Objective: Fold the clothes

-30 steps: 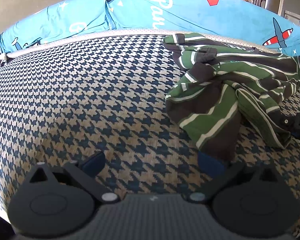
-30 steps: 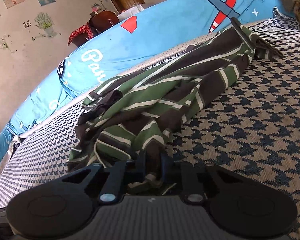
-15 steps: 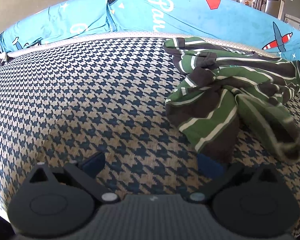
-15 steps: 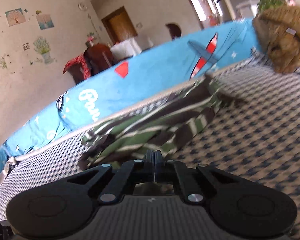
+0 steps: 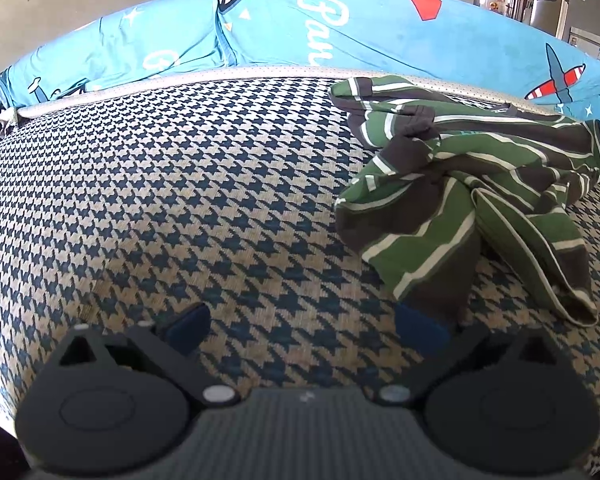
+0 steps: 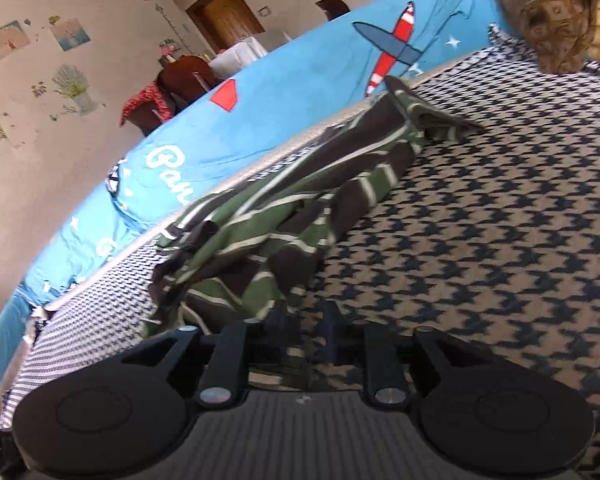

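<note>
Lying crumpled at the far right of the houndstooth cushion, the striped shirt is entirely unfolded — left gripper spread wide, right gripper parted beside the hem, gripping nothing.

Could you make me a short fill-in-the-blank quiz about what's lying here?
1. The striped shirt is brown, white and ____.
2. The shirt lies ____, not folded.
3. The left gripper has its fingers spread ____.
4. Behind the shirt, the blue sheet shows a red-and-blue ____.

Missing words: green; crumpled; open; airplane
</note>
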`<control>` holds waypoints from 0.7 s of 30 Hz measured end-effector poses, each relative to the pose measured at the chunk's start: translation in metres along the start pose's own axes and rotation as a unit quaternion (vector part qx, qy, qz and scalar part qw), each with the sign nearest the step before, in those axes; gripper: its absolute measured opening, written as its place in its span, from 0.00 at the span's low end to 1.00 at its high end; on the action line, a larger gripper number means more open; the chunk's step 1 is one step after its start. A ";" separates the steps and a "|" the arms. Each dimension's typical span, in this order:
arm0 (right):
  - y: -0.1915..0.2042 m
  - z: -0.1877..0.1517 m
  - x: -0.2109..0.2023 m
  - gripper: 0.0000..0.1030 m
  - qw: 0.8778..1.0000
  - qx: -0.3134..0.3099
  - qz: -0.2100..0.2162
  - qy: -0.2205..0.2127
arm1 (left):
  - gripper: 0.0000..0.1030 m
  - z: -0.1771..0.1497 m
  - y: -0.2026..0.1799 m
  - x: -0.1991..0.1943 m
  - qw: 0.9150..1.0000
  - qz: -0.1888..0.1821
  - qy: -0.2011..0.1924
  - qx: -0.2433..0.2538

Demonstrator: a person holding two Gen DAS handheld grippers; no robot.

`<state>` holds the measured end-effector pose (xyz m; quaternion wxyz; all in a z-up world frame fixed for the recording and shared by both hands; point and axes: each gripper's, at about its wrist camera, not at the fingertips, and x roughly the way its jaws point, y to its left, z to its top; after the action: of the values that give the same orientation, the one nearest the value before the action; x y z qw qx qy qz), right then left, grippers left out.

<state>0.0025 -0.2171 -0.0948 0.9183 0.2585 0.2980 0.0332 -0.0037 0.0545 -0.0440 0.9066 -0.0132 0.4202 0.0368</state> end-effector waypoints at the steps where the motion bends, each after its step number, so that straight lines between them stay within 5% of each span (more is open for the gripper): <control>1: 0.003 0.000 0.005 0.32 1.000 -0.002 0.006 0.002 | 1.00 0.000 0.000 0.000 1.000 -0.001 0.000 0.000; 11: 0.021 -0.014 0.049 0.34 0.999 -0.030 0.003 0.031 | 1.00 0.000 0.003 0.002 1.000 -0.010 0.005 -0.003; 12: 0.024 -0.015 0.050 0.31 0.999 -0.039 0.000 0.032 | 1.00 0.000 0.003 0.003 1.000 -0.010 0.006 -0.004; 14: 0.028 -0.017 0.053 0.10 0.998 -0.055 -0.007 0.035 | 1.00 0.000 0.003 0.003 1.000 -0.010 0.006 -0.005; 21: 0.040 -0.016 0.028 0.07 0.994 -0.099 -0.041 -0.006 | 1.00 0.002 0.003 0.003 1.000 -0.010 0.005 -0.010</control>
<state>0.0201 -0.1693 -0.1017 0.9418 0.1539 0.2981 0.0233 -0.0006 0.0582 -0.0451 0.9046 -0.0263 0.4243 0.0318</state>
